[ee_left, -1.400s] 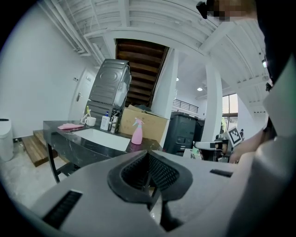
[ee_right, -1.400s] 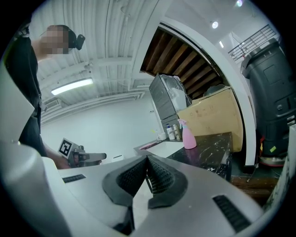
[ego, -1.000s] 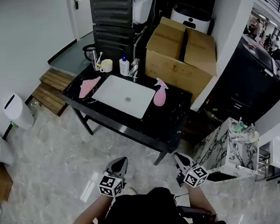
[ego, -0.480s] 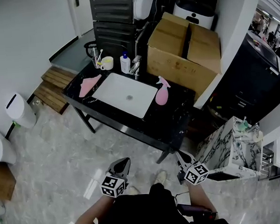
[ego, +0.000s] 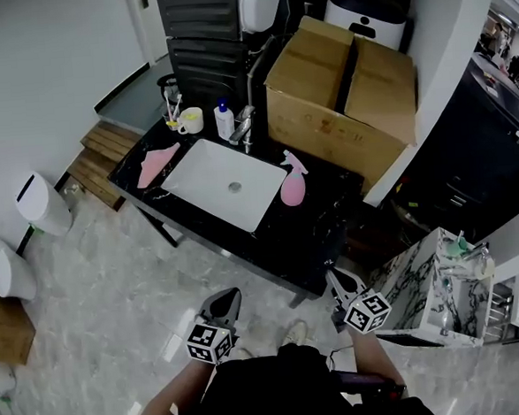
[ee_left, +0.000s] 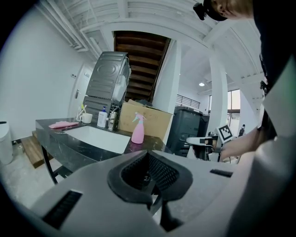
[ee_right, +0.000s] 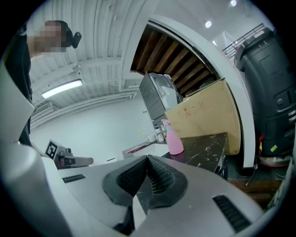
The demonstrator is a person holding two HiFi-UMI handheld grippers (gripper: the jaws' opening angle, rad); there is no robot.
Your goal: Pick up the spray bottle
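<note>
The black bench (ego: 325,235) is ahead, not reached yet. The pink spray bottle (ego: 292,184) stands on it, just beside the white sink (ego: 212,186). The left tool (ego: 228,295) and the right tool (ego: 333,277) are closed tight and hold nothing. I think this is the walk-up. Next, one tool must open near the bottle. Both tools are nearer the bench than before.

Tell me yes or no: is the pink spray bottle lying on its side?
No, the spray bottle stands upright on the dark counter beside the white sink.

Glossy stone counter (ego: 321,220) — matt cardboard box (ego: 341,99), plastic spray bottle (ego: 292,187).
</note>
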